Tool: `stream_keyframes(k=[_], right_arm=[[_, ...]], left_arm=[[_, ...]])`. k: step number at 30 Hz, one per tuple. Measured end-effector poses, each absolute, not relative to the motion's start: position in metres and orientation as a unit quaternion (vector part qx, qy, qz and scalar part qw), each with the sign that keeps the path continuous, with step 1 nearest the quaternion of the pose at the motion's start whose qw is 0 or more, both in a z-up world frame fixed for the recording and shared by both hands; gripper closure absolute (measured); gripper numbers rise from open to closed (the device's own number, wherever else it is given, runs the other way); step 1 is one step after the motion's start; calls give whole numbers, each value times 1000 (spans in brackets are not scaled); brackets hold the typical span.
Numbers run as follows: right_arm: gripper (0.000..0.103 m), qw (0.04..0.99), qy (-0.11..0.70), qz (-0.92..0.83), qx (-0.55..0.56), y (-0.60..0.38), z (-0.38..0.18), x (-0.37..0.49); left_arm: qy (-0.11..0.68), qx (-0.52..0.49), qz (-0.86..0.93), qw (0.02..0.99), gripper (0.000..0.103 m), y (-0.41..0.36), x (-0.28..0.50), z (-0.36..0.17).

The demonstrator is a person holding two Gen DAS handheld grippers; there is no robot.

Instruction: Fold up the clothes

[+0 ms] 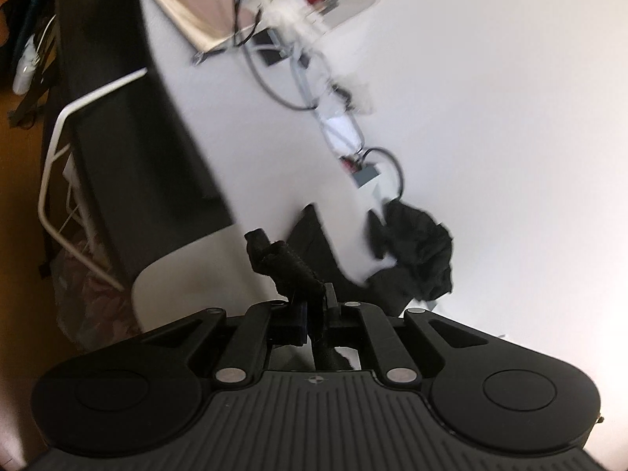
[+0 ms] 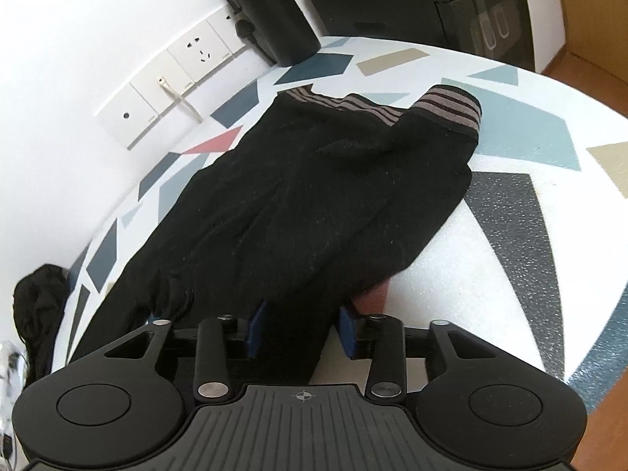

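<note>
In the right wrist view, black trousers [image 2: 314, 196] lie spread over our worktop [image 2: 510, 235], a white top patterned with blue, tan, red and dark shapes. Their striped waistband [image 2: 447, 112] sits at the far end, toward a black bottle [image 2: 271, 11] and a row of wall sockets [image 2: 172, 78]. Our right gripper [image 2: 302, 331] has its blue-padded fingers [image 2: 255, 329] set apart, one on each side of the near end of the cloth, which runs between them; they look parted rather than clamped, though we cannot tell whether the pads touch the fabric. A second dark garment [image 2: 37, 306] hangs off the worktop's left edge.

In the left wrist view, blurred and tilted, our left gripper [image 1: 314, 314] has its fingers closed narrow on a twisted strip of black cloth [image 1: 282, 263] that rises out in front of them. Beyond it a crumpled black bundle [image 1: 416, 251] shows against a white surface, with loose cables [image 1: 274, 78] farther off.
</note>
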State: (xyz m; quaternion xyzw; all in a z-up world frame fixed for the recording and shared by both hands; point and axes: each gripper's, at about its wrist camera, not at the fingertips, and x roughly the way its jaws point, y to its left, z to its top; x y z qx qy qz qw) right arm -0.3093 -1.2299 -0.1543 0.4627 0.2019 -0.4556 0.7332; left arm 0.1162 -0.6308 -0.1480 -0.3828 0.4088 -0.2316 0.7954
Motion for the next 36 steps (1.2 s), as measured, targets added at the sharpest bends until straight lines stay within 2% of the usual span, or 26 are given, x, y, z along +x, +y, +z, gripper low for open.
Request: stream_keyframes(k=[2,3,7,14,16,18,19,24,33,34,35,36], right_arm=[[96,725,188,-459,476,-1230,-154,-316],[98,721,181,-462,484,-1231,-154,-320],[99,732,123,-469,480,-1226,-133,-338],[101,751,109,-460,461,-1250,-108,-336],[95,749,123,-450,471,-1252,-108,-334],[73,747,141,-435,483,-1249,-110,-333],[69,745,150,-428,488,-1247,-111,-333],[68,735,210,-426,484,-1230,-129,-326],[69,754,240,-423,441,-1207,-151,-296],[70,755,241,-422,441,-1209,-152,-294],[78,754,242,-420,444,-1211,-152,-292],[103,753,243,-418,447,-1213,-153,-290]], left_arm=[[402,-380,-235,799,97,-632,116,-140],[398,-379,-237,801,97,-634,116,-136],[387,-384,-245,802,97,-637,112,-123],[382,-402,-246,795,97,-645,118,-111],[382,-401,-247,795,97,-650,122,-110],[383,-397,-249,796,97,-654,122,-109],[384,-393,-251,797,97,-655,122,-109],[395,-387,-238,798,97,-654,121,-117],[403,-374,-234,802,97,-651,124,-120],[404,-373,-234,802,97,-651,124,-121],[405,-372,-234,802,97,-651,124,-122],[406,-371,-233,802,97,-651,123,-122]])
